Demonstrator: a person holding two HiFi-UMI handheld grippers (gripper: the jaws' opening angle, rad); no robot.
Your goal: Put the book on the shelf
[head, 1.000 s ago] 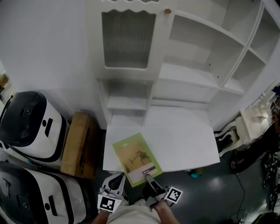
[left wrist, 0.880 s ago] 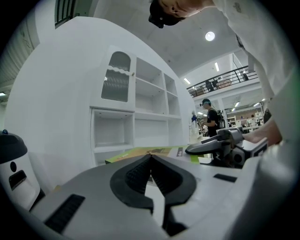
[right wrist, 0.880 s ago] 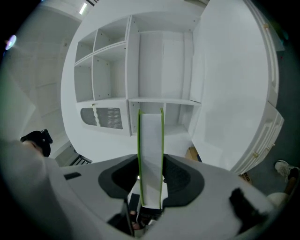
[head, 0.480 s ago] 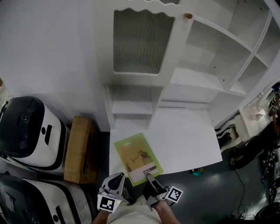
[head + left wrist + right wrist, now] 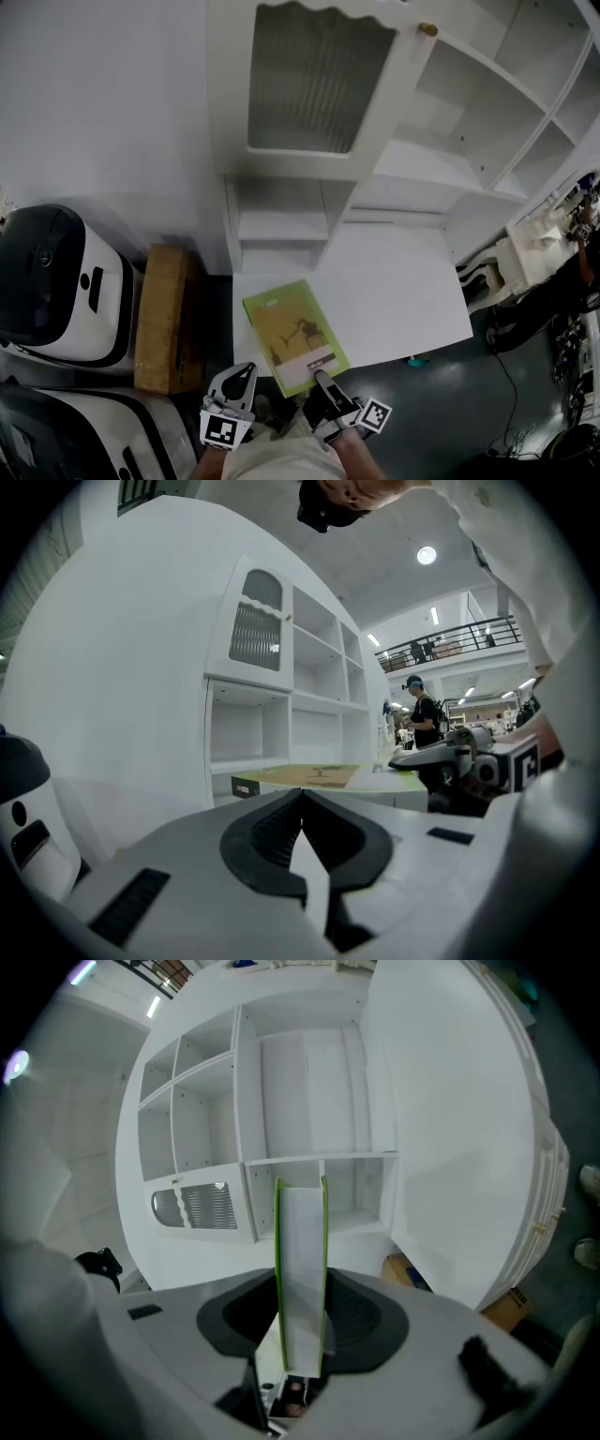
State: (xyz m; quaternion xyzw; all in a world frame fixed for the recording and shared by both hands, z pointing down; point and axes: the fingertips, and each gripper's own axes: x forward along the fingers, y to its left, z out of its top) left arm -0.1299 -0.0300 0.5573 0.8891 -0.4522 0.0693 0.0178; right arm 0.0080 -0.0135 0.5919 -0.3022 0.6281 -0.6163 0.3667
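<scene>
Grasp step: right gripper (image 5: 320, 379) jaws clamp the book (image 5: 292, 330) at its near edge — left gripper (image 5: 240, 377) jaws pressed together, empty; next, likely a lift toward the shelf (image 5: 427, 167).

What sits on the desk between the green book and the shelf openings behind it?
Nothing: in the head view, the white desktop is bare from the green-covered book back to the white shelf unit.

Two tongs held low and side by side, close to the person's body.
The left tongs (image 5: 246, 369) point forward, jaws closed tip to tip with nothing between them. The right tongs (image 5: 319, 377) are clamped on the near edge of a book (image 5: 289, 323), one jaw over it, one under.
</scene>
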